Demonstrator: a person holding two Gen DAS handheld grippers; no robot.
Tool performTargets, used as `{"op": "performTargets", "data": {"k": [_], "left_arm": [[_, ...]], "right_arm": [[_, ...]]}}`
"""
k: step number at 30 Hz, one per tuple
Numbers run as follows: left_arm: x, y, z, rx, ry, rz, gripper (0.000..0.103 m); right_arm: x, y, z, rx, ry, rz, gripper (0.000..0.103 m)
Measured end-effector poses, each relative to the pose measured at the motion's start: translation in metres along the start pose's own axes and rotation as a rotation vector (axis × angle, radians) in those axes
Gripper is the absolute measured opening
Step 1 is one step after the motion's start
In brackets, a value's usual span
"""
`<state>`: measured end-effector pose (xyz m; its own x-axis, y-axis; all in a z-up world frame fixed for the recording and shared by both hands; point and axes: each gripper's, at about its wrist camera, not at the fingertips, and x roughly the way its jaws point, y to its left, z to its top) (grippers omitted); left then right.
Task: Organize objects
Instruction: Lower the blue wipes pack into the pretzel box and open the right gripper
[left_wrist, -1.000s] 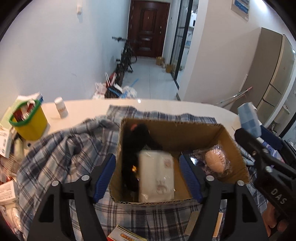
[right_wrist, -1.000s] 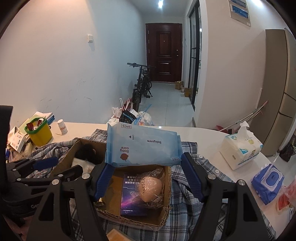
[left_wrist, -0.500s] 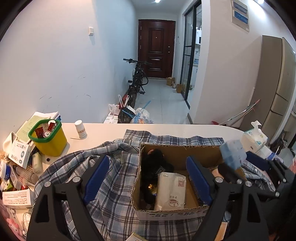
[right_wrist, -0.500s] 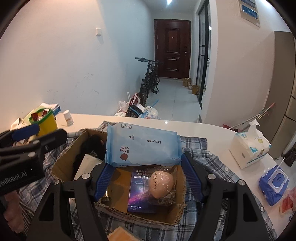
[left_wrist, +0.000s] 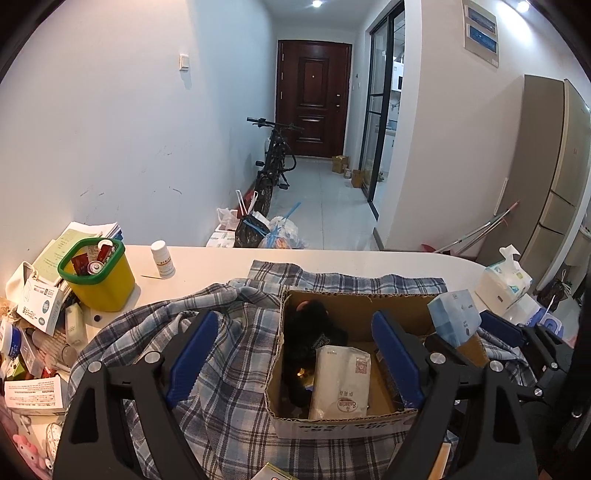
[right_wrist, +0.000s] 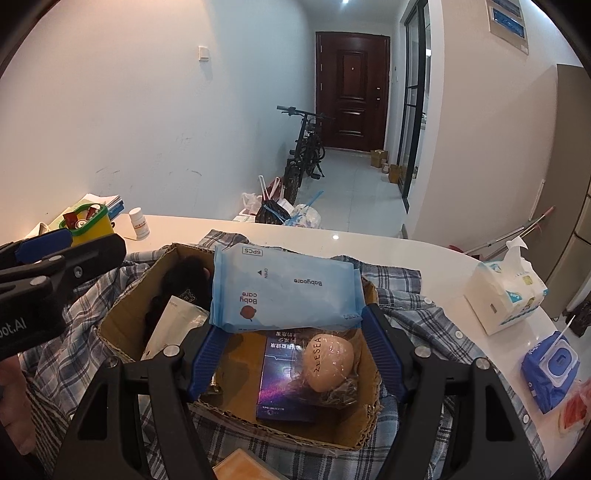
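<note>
The right gripper squeezes the blue Babycare wipes pack between its fingers, over the cardboard box on the bench, likely to drop it in, while the left gripper waits wide open, holding nothing.

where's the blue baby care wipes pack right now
In the right wrist view the Babycare wipes pack sits clamped in the right gripper, held above the cardboard box, over the egg-shaped sponge.

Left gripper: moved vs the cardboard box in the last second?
Yes. The left gripper has pulled back and to the left: its fingers earlier straddled the white pouch in the cardboard box, now the box's left wall sits between them.
</note>
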<state>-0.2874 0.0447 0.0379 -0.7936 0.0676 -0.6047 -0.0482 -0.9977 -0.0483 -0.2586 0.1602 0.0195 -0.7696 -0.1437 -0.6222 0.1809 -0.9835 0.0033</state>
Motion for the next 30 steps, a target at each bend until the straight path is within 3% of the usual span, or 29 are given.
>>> {"op": "performTargets", "data": {"k": [21,24,26,30], "left_arm": [[-0.021,0.008,0.008,-0.037,-0.05,-0.037,0.087],[-0.025,0.01,0.009,-0.044,-0.061,-0.042,0.087],[-0.027,0.011,0.01,-0.047,-0.068,-0.046,0.087],[-0.033,0.013,0.012,-0.055,-0.085,-0.052,0.087]], "right_arm": [[-0.009,0.003,0.003,-0.007,-0.029,0.005,0.074],[-0.01,0.001,0.004,-0.003,-0.033,0.012,0.079],[-0.01,0.001,0.004,-0.001,-0.036,0.012,0.091],[-0.014,0.003,0.005,-0.006,-0.049,-0.002,0.093]]}}
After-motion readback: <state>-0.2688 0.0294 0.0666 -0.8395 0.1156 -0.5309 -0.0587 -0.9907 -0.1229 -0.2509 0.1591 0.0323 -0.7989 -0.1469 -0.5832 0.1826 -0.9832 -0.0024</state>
